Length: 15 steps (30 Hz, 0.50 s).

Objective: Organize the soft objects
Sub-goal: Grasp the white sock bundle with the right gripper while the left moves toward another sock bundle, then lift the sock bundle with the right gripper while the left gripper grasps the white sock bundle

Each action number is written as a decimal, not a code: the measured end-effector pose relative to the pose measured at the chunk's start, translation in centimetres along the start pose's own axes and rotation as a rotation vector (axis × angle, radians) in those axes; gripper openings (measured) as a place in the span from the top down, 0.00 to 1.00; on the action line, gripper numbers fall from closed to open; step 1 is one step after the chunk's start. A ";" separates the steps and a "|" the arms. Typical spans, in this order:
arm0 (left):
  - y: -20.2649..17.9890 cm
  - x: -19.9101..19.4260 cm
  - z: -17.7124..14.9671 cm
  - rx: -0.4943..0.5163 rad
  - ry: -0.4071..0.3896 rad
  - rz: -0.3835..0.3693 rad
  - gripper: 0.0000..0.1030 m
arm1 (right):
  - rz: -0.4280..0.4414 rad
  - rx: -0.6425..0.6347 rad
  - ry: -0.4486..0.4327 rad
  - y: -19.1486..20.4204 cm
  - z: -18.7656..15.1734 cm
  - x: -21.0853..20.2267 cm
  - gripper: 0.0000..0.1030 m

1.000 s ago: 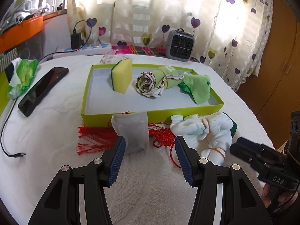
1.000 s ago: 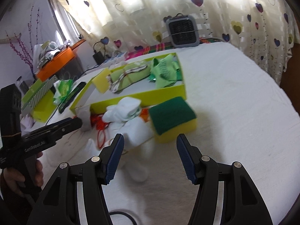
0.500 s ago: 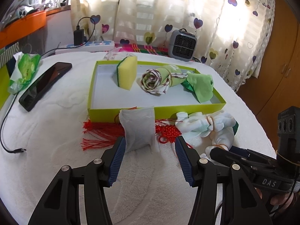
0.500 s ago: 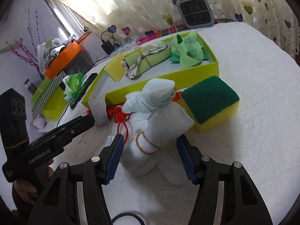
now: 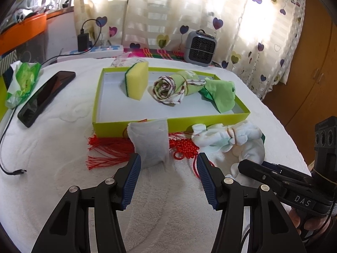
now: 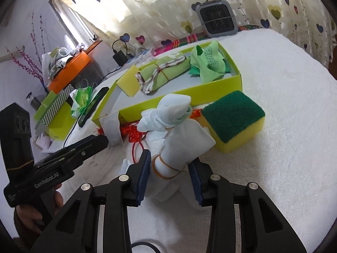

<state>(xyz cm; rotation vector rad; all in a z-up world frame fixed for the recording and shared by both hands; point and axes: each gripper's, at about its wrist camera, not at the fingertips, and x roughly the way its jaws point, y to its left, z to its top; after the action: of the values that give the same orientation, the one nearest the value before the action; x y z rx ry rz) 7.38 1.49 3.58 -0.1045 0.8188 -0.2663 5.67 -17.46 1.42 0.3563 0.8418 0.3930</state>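
Observation:
A white sock bundle (image 6: 181, 143) tied with rubber bands lies on the white cover in front of the green box (image 6: 189, 92). My right gripper (image 6: 171, 157) straddles its banded end. The jaws are closing with the bundle between them: the left pad touches it and the right pad stands a little off. A green-topped yellow sponge (image 6: 231, 116) sits just right of the bundle. My left gripper (image 5: 168, 158) is open and empty, in front of a white pouch (image 5: 149, 143) and a red knotted tassel (image 5: 185, 147). In the box (image 5: 210, 122) are a yellow sponge (image 5: 137, 82), a rolled cloth (image 5: 172, 86) and a green cloth (image 5: 221, 94).
A black phone (image 5: 46, 97), a green tissue pack (image 5: 23, 80) and a loose cable end (image 5: 12, 171) lie to the left. A grey heater (image 5: 200, 48) and a power strip (image 5: 94, 51) stand behind the box. The cover drops away at the right edge.
My right gripper came forward over the white sock bundle and its jaws have narrowed around it. The left gripper has stayed open in nearly the same spot.

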 end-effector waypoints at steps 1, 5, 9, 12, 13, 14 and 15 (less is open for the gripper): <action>0.0 0.0 0.0 0.006 0.002 -0.004 0.47 | 0.000 0.002 -0.003 0.0 0.0 -0.1 0.65; -0.9 0.3 0.3 0.047 0.013 -0.017 0.47 | -0.002 0.022 -0.019 -0.7 -0.3 -0.9 0.67; -2.4 0.5 0.7 0.112 0.011 -0.035 0.47 | -0.014 0.027 -0.035 -1.3 -0.6 -1.9 0.67; -3.2 0.7 0.9 0.147 0.017 -0.047 0.47 | -0.019 0.035 -0.047 -1.8 -0.8 -2.6 0.67; -3.6 1.0 1.0 0.169 0.022 -0.055 0.47 | -0.019 0.038 -0.050 -2.0 -0.8 -2.8 0.67; -3.9 1.1 1.0 0.180 0.025 -0.057 0.47 | -0.019 0.037 -0.052 -2.1 -0.9 -3.1 0.67; -4.3 1.4 1.1 0.196 0.032 -0.063 0.47 | -0.019 0.035 -0.056 -2.1 -0.9 -3.3 0.67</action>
<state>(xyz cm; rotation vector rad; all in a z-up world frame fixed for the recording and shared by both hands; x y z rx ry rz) 8.24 -3.03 4.15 0.0583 0.8176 -0.4072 3.42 -20.72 2.02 0.3901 0.7981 0.3492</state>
